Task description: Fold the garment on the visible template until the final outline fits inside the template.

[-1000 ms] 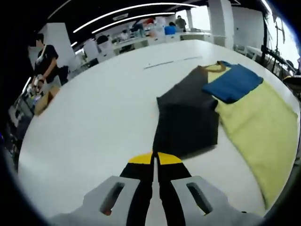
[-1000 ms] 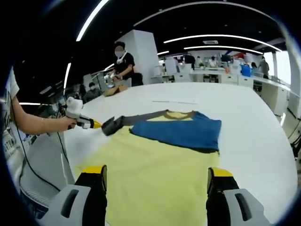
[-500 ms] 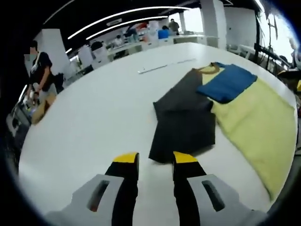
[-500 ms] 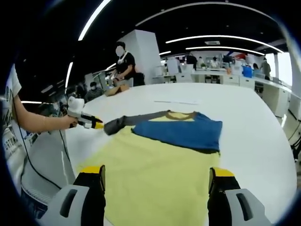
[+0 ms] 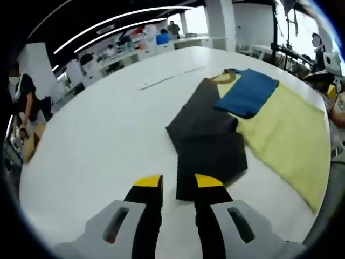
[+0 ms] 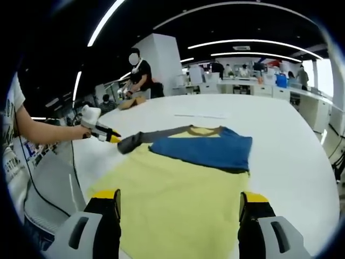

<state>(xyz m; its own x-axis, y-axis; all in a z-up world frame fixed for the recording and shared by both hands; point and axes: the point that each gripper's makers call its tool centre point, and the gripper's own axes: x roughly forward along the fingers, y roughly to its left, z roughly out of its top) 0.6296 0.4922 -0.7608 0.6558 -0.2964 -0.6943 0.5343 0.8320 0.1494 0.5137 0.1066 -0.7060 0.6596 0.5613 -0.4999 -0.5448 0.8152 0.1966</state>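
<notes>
White table point(image 6: 302, 145), garment point(image 6: 183, 183) centred, broad bare margins

A large white table point(image 5: 102, 124) carries a flat yellow garment point(image 6: 178, 199) with one blue sleeve point(image 6: 207, 150) folded across it and a grey sleeve point(image 5: 207, 132) extended.

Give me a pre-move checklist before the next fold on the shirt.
1. Left gripper open, free of the dark sleeve: ok.
2. Right gripper open, holding nothing: ok.
3. Blue sleeve already folded onto the yellow shirt body: ok.
4. Dark sleeve folded in: not ok, it lies out on the white table.
5. Template outline visible: cannot tell.
6. Whole garment in the right gripper view: not ok, the near hem is cut off behind the jaws.
</notes>
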